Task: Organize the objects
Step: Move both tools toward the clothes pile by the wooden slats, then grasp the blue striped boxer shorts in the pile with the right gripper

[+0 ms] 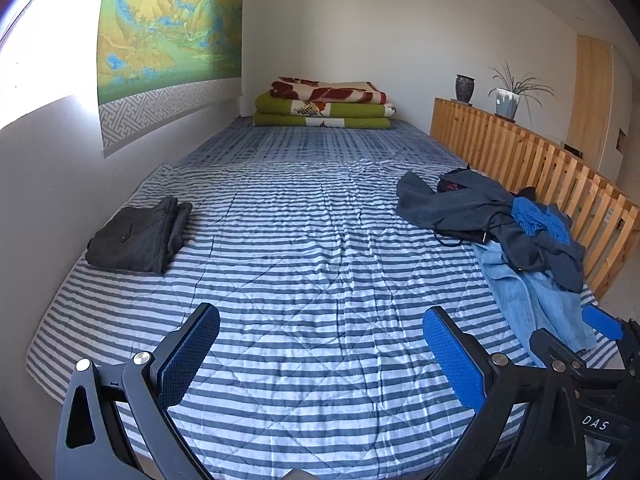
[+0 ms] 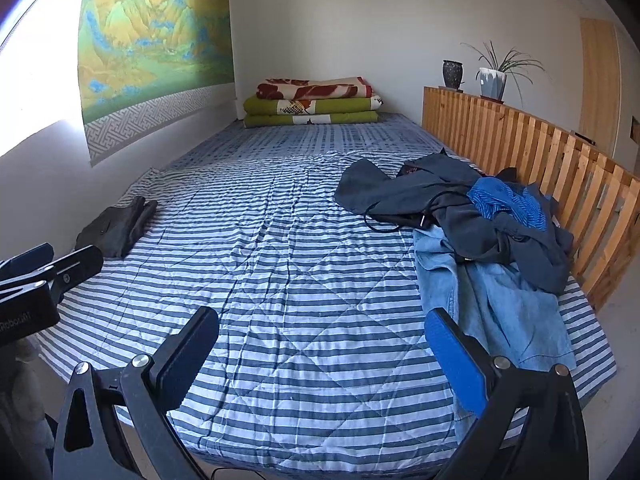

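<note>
A folded dark grey garment (image 1: 136, 236) lies on the left of the striped bed (image 1: 304, 264); it also shows in the right wrist view (image 2: 114, 226). A loose pile of clothes sits on the right: a dark navy jacket (image 1: 476, 208) (image 2: 452, 196), a bright blue item (image 1: 540, 216) (image 2: 508, 198) and light blue denim (image 1: 536, 292) (image 2: 488, 300). My left gripper (image 1: 320, 352) is open and empty above the bed's near end. My right gripper (image 2: 320, 354) is open and empty, its right finger near the denim.
Folded green and red blankets (image 1: 324, 104) are stacked at the far end by the wall. A wooden slatted rail (image 1: 532, 160) runs along the right side, with a dark vase (image 1: 464, 88) and a potted plant (image 1: 510, 96) on top. A landscape scroll (image 1: 172, 40) hangs left.
</note>
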`<move>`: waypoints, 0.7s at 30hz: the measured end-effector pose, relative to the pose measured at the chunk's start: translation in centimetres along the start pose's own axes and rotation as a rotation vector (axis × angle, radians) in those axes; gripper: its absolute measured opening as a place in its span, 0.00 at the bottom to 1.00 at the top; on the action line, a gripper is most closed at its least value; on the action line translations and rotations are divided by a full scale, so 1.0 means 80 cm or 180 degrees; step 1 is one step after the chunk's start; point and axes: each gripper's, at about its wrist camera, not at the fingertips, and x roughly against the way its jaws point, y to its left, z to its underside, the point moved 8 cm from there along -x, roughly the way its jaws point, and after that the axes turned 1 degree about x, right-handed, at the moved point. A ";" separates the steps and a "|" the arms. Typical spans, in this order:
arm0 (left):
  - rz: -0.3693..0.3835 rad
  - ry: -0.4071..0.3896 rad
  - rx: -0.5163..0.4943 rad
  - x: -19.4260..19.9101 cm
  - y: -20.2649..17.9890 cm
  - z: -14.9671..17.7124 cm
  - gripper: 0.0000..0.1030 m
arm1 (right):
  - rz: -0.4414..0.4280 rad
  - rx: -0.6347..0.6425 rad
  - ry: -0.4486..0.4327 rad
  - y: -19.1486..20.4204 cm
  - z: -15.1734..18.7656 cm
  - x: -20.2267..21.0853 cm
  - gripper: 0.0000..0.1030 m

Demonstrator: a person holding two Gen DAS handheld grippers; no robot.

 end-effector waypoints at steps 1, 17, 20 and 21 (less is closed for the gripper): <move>0.0002 0.0006 -0.0010 -0.008 -0.001 -0.001 1.00 | -0.0001 -0.0021 0.0022 -0.004 0.000 -0.006 0.98; 0.0023 0.0237 -0.0275 -0.177 -0.037 -0.019 1.00 | 0.0559 -0.0364 0.0214 -0.166 -0.065 -0.124 0.84; 0.0126 0.0408 -0.0244 -0.206 -0.045 -0.009 1.00 | 0.0718 -0.0453 0.0222 -0.215 -0.091 -0.147 0.84; 0.0149 0.0444 -0.0245 -0.213 -0.048 -0.006 1.00 | 0.0743 -0.0474 0.0238 -0.230 -0.098 -0.156 0.84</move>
